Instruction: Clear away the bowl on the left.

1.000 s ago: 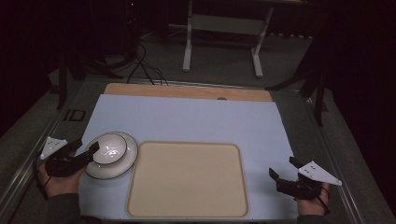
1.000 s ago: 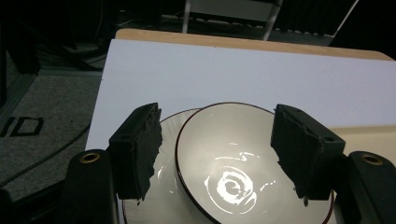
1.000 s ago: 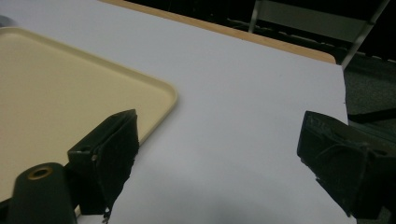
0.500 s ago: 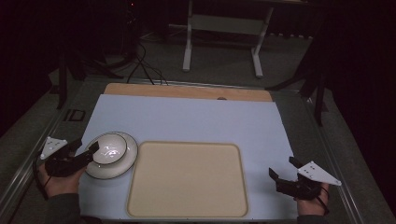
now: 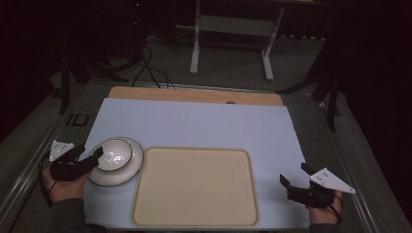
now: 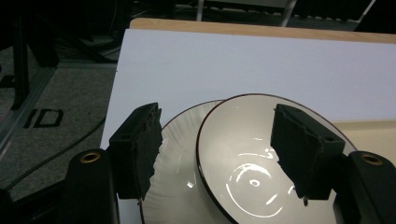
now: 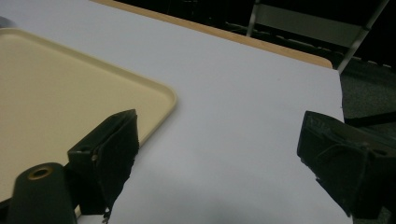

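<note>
Left gripper [image 5: 96,156] spread at bowl [image 5: 113,154] on plate [image 5: 119,171]; tray [image 5: 195,187] alongside; right gripper [image 5: 294,175] apart.

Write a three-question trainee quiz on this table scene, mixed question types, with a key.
1. True or false: the left gripper has its jaws spread on either side of the bowl.
2. The bowl sits on: A) the tray, B) a plate, C) the bare white mat.
3. Fill in: the right gripper hovers over the ____, beside the tray.

Key
1. True; the jaws are open, with the bowl's rim between them.
2. B; the plate shows beneath it, left of the tray.
3. White mat; its jaws are open and hold nothing.
</note>
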### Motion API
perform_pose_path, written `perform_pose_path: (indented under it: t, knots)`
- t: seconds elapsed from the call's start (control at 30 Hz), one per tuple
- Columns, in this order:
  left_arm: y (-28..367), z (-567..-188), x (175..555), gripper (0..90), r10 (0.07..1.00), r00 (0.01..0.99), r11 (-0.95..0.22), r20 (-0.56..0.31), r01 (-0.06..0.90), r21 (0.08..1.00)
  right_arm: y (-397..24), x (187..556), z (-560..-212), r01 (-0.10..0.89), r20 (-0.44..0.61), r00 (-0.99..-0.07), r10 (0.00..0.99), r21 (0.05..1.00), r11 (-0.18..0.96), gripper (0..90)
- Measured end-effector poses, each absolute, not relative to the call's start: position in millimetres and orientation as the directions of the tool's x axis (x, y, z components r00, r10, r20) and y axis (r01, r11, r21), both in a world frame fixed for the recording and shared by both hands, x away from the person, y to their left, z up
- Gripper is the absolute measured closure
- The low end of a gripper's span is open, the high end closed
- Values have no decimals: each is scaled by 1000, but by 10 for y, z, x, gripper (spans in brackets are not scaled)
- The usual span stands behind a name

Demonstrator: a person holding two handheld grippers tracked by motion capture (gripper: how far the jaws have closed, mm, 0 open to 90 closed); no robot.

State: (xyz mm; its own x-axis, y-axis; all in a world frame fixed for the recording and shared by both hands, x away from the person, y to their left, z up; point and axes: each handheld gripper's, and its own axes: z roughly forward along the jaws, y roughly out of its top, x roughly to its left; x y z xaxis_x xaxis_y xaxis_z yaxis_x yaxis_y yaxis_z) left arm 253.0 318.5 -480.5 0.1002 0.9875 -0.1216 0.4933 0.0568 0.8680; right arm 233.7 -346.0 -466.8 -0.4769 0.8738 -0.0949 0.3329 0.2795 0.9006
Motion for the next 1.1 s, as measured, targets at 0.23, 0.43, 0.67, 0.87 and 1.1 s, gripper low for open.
perform_pose_path:
  t: [0.23, 0.43, 0.67, 0.87, 1.1]
  knots:
    - [3192, -4827, 2568, 343, 988, 93, 61, -125, 508, 859, -3455, 2339, -4671, 334, -95, -479, 873, 900, 281, 126]
    - [3216, -4859, 2622, 345, 989, 77, 71, -130, 524, 849, -3455, 2340, -4672, 333, -96, -477, 874, 900, 280, 127]
    - [3238, -4890, 2676, 347, 988, 60, 85, -139, 538, 839, -3455, 2339, -4672, 334, -94, -475, 875, 901, 278, 127]
    - [3250, -4921, 2727, 353, 990, 45, 88, -136, 555, 827, -3453, 2340, -4673, 335, -92, -477, 874, 900, 277, 127]
    - [3246, -4944, 2769, 354, 990, 34, 96, -140, 572, 815, -3454, 2339, -4671, 335, -92, -475, 875, 901, 276, 127]
